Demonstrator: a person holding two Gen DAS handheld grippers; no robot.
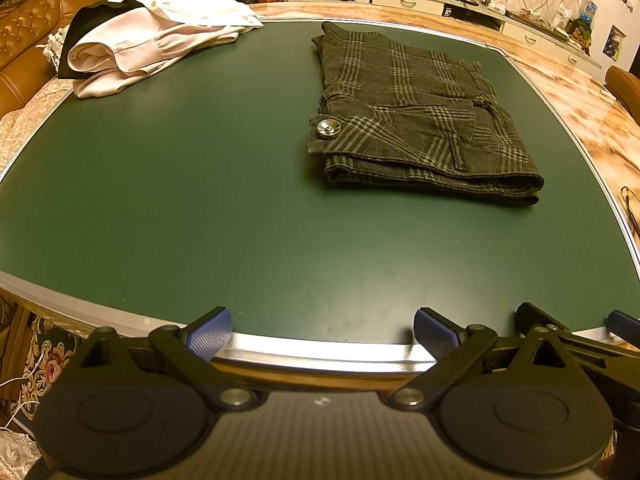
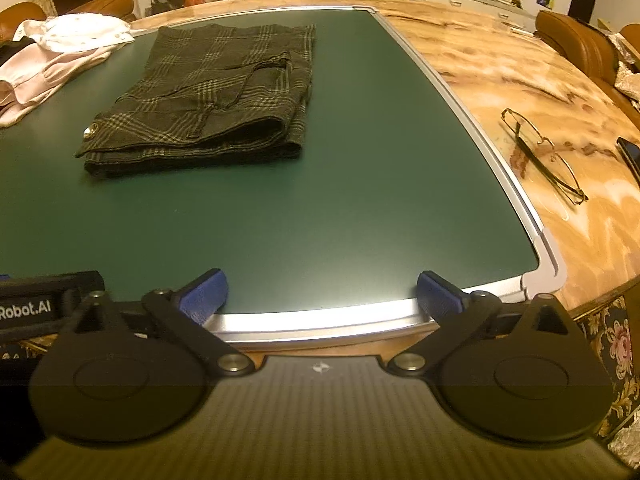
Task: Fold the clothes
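- While both sets of tongs gape wide and empty — left gripper, right gripper — folded plaid trousers rest on the green mat.
- Pink blouse heaped at the mat's far-left corner.

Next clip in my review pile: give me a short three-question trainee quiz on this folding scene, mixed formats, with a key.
1. True or false: the left gripper is shut on the dark plaid folded garment.
2. Multiple choice: where do the thin gold-rimmed eyeglasses lie? A) on the green mat B) on the marble tabletop to the right of the mat C) on the plaid garment
3. Fill in: the heap of pale pink and white clothes lies at the mat's far ____ corner.

Key
1. False: both the left gripper and the right gripper are open and empty, near the mat's front edge.
2. B
3. left
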